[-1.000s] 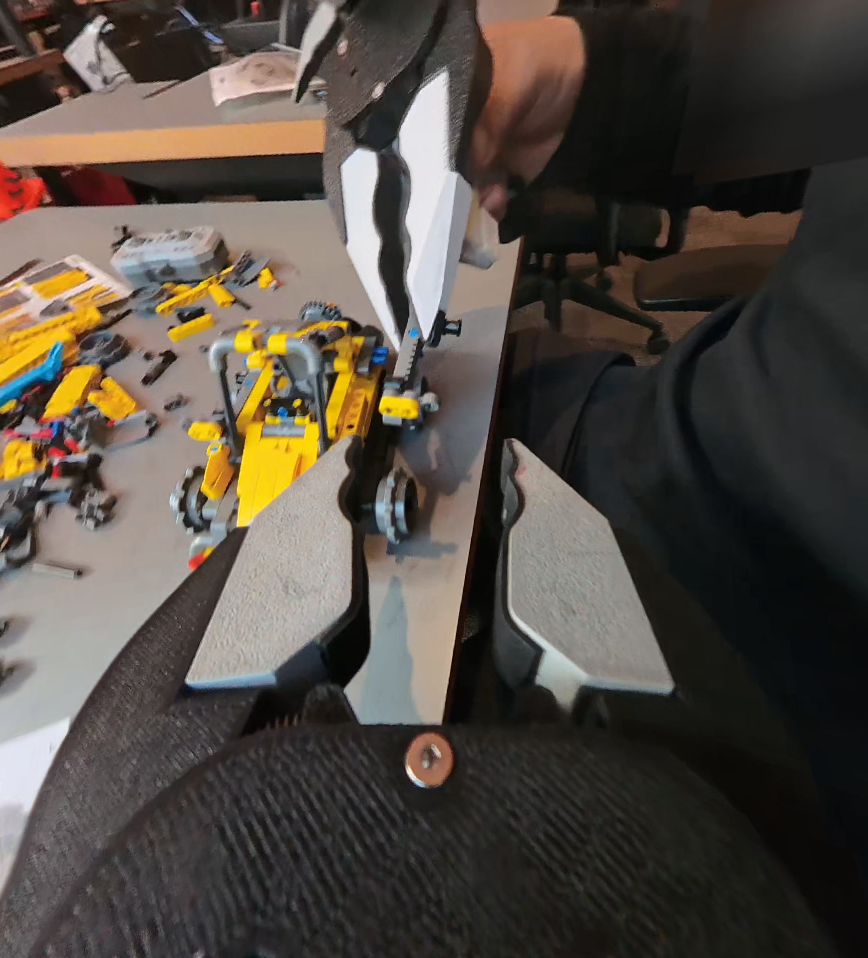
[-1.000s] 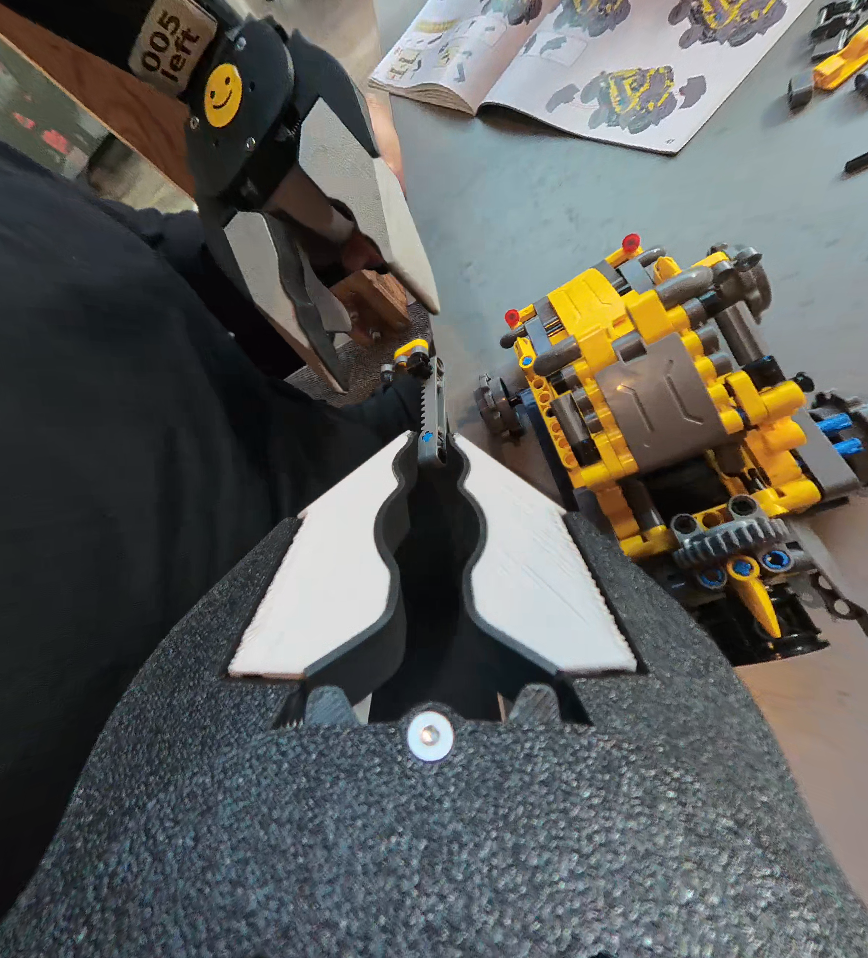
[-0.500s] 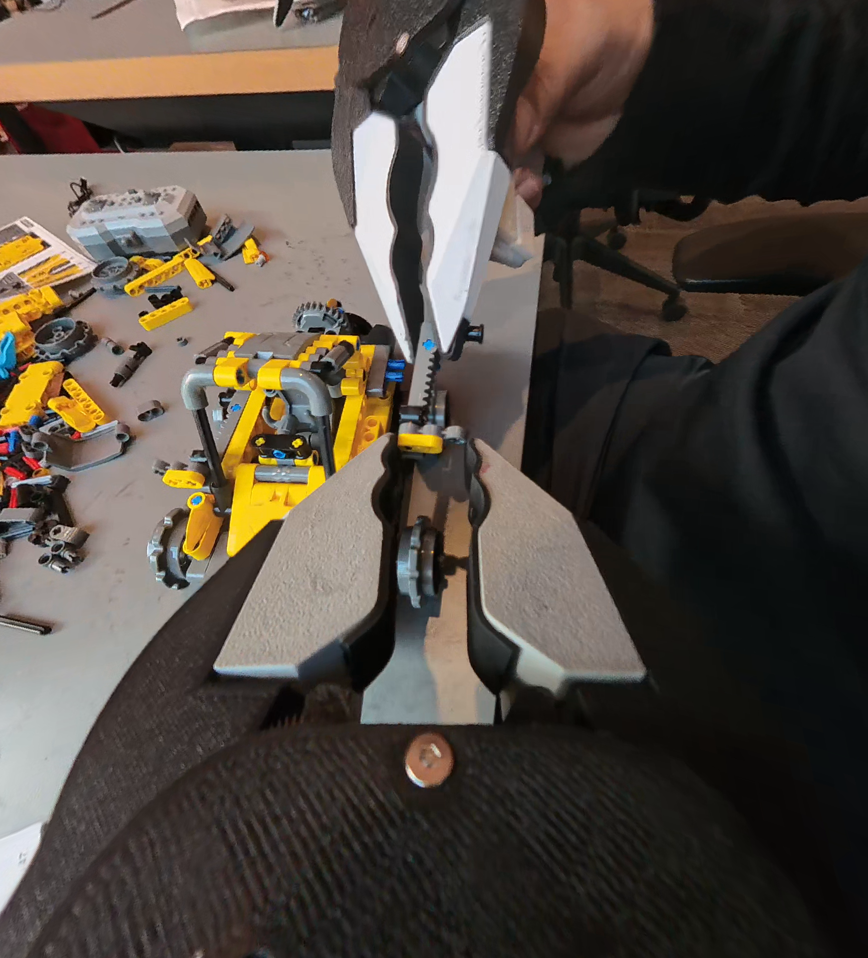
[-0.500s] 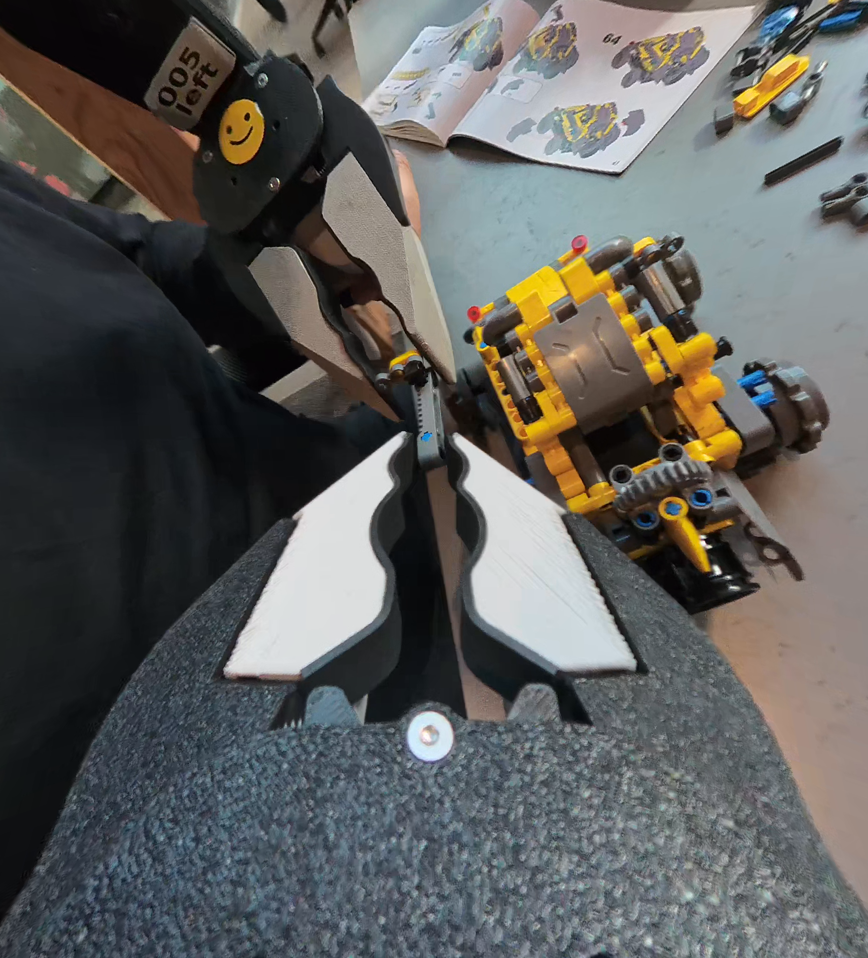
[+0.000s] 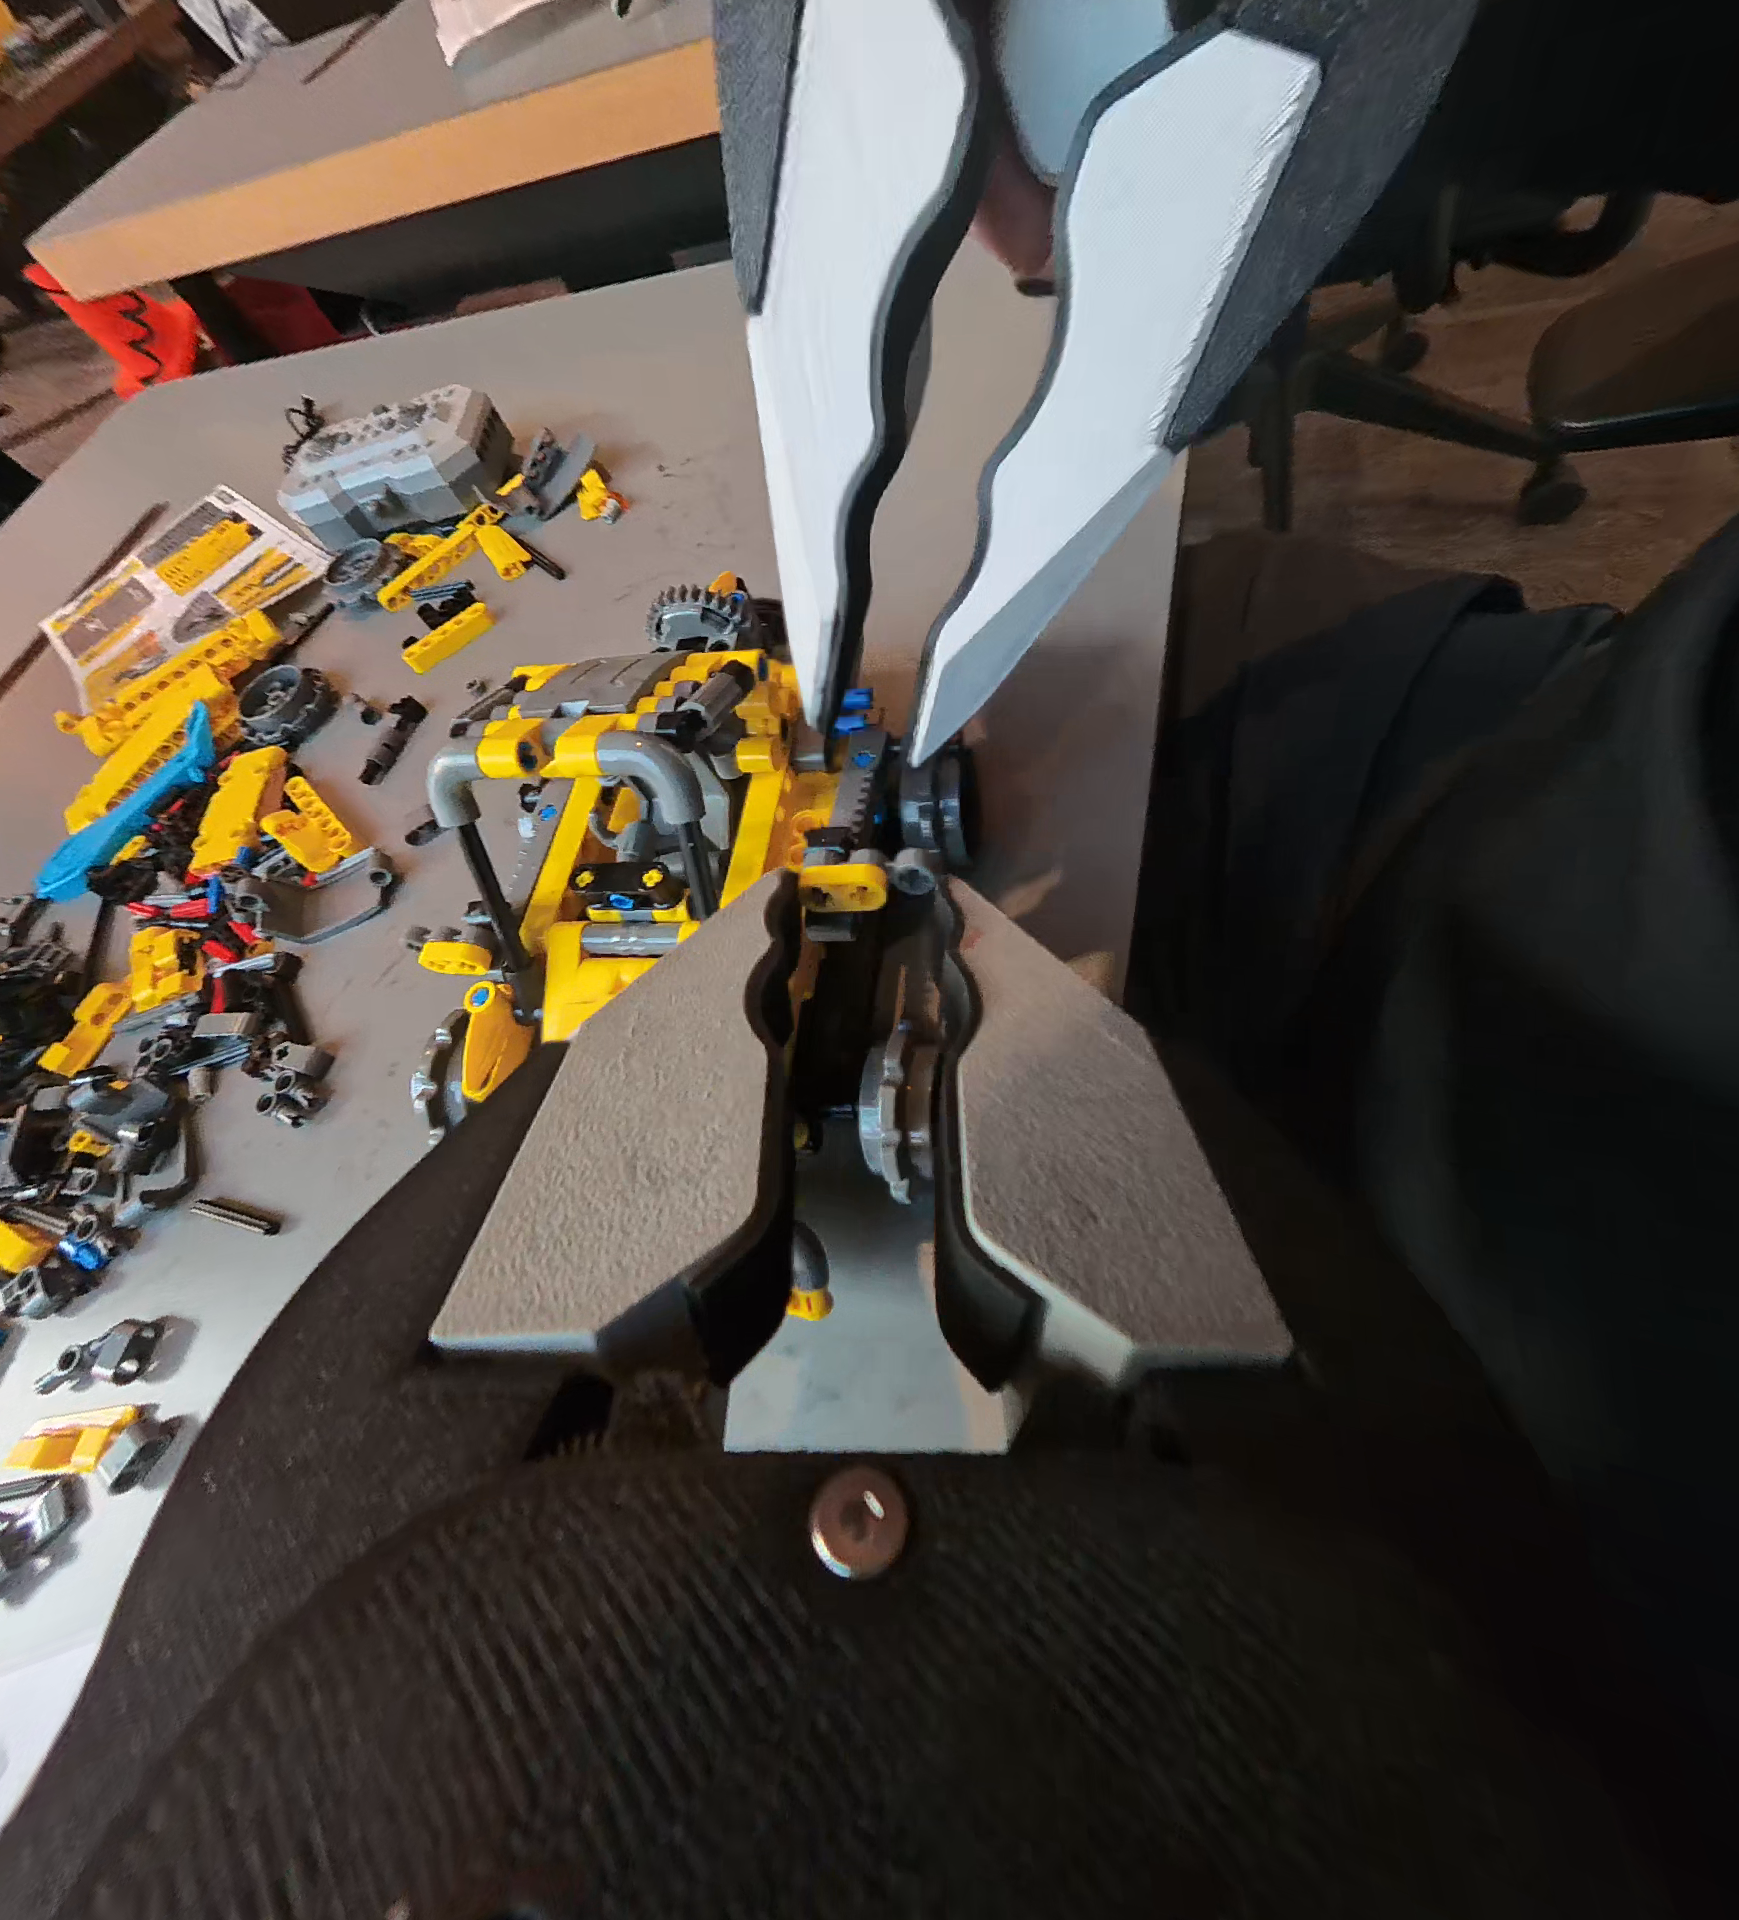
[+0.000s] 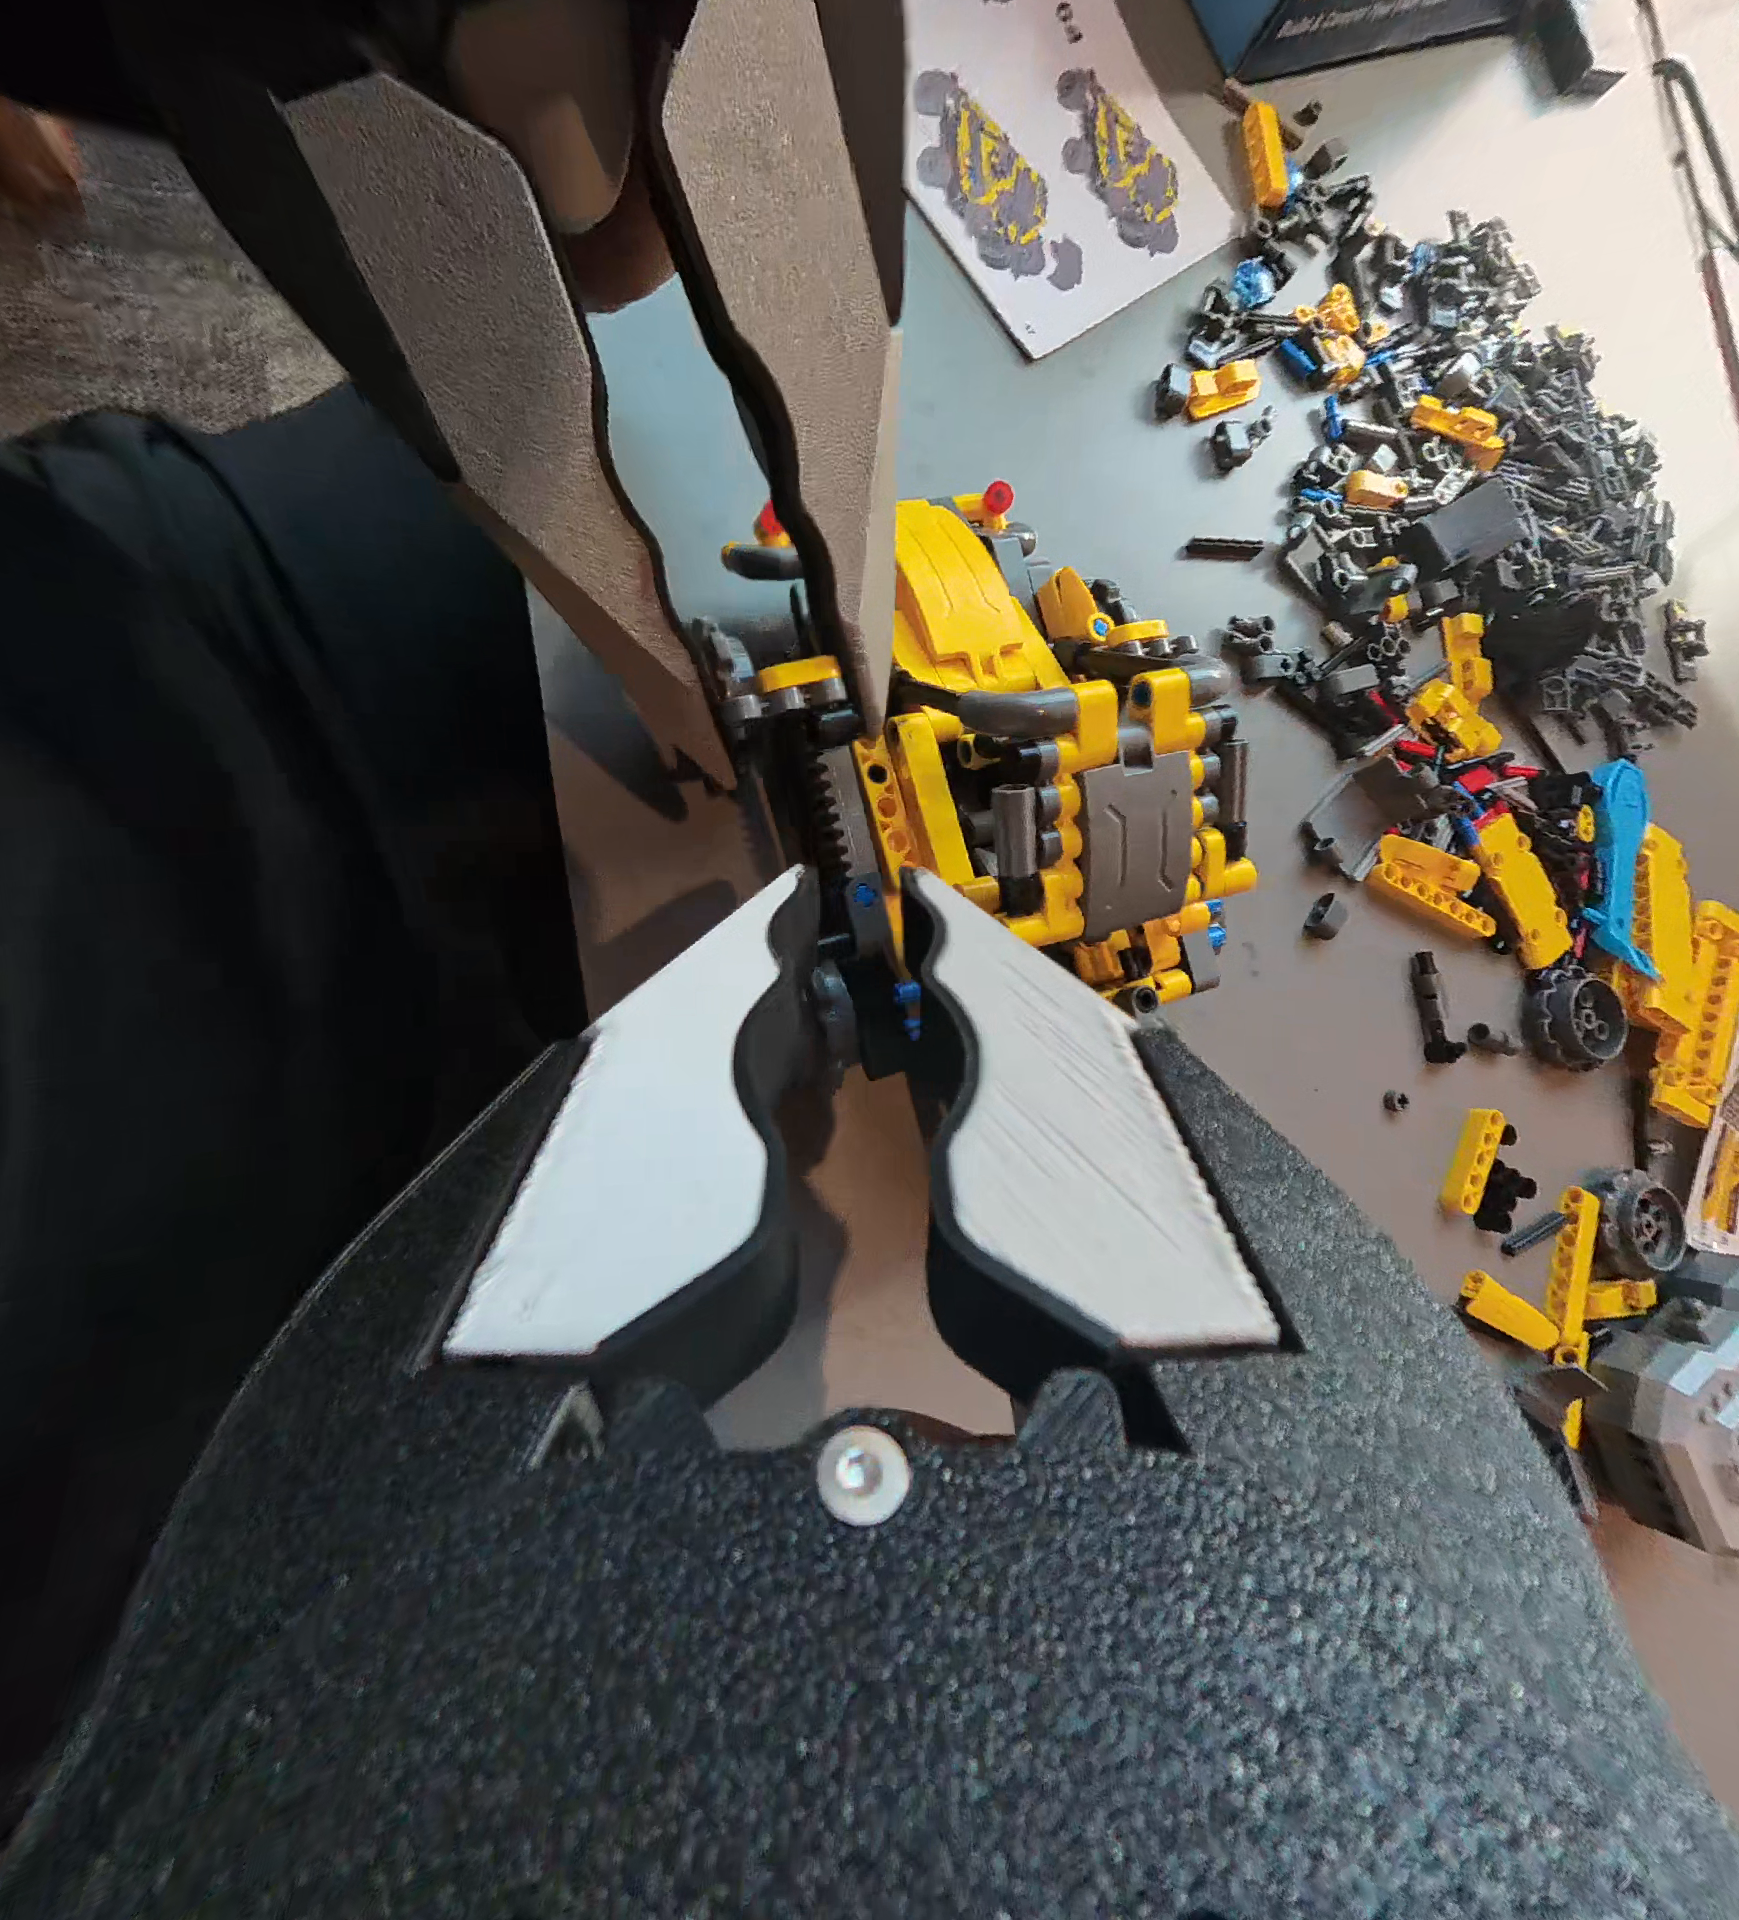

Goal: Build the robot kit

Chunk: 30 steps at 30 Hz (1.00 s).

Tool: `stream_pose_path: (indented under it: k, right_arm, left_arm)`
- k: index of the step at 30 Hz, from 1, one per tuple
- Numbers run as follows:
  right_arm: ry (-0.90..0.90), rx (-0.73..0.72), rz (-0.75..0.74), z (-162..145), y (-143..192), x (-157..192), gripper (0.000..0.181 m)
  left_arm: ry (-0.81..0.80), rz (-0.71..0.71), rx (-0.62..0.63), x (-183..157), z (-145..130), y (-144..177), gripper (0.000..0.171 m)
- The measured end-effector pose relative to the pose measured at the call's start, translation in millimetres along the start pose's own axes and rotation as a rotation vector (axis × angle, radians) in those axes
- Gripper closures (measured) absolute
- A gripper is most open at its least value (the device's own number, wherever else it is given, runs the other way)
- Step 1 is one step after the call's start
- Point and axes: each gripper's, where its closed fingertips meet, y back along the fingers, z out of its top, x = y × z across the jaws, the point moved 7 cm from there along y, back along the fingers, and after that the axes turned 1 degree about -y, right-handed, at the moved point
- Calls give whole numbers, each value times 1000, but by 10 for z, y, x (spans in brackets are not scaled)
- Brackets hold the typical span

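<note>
Bench (image 5: 636, 343): grey top; its near corner edge runs just beside both grippers, with a person's dark clothing beyond it.
Loose parts (image 6: 1467, 582): a wide scatter of yellow, black, grey and blue building pieces on the far side of the model from the bench edge, with an open instruction booklet (image 6: 1052, 187) and a grey block-shaped unit (image 5: 397, 457) at opposite ends of it.
Model (image 5: 626, 831): a yellow and grey brick-built vehicle lying close to the bench edge, grey roll bar on top, grey hubs on its sides.
Toothed strip (image 5: 860, 800): a dark rack-like bar along the model's edge-facing side; its long axis runs straight from one gripper to the other, with a yellow connector (image 5: 844, 888) at the left gripper's end.
Left gripper (image 5: 860, 914): grey fingers narrowly parted around the yellow connector end of the strip; whether they press on it cannot be told. A grey hub sits between the fingers lower down.
Right gripper (image 6: 860, 894): white fingers apart, tips straddling the strip's opposite end, not clamped on it.
Relation: the grippers face each other tip to tip along the strip, about equally near it.
</note>
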Motion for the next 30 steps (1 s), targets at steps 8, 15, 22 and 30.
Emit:
stream_pose_path:
  k: [8, 15, 22, 30]
  right_arm:
    - [-194, -166, -106, -202, 102, 30, 155]
    - [-239, -180, -145, -224, -61, 46, 162]
    - [-212, -207, -241, -190, -39, 21, 163]
    - [170, -27, -400, -26, -178, 150, 164]
  left_arm:
    - [125, 49, -119, 39, -76, 25, 149]
    - [182, 29, -152, 80, -97, 0, 150]
    - [202, 27, -113, 83, -118, -33, 150]
    - [222, 0, -92, 67, -101, -81, 150]
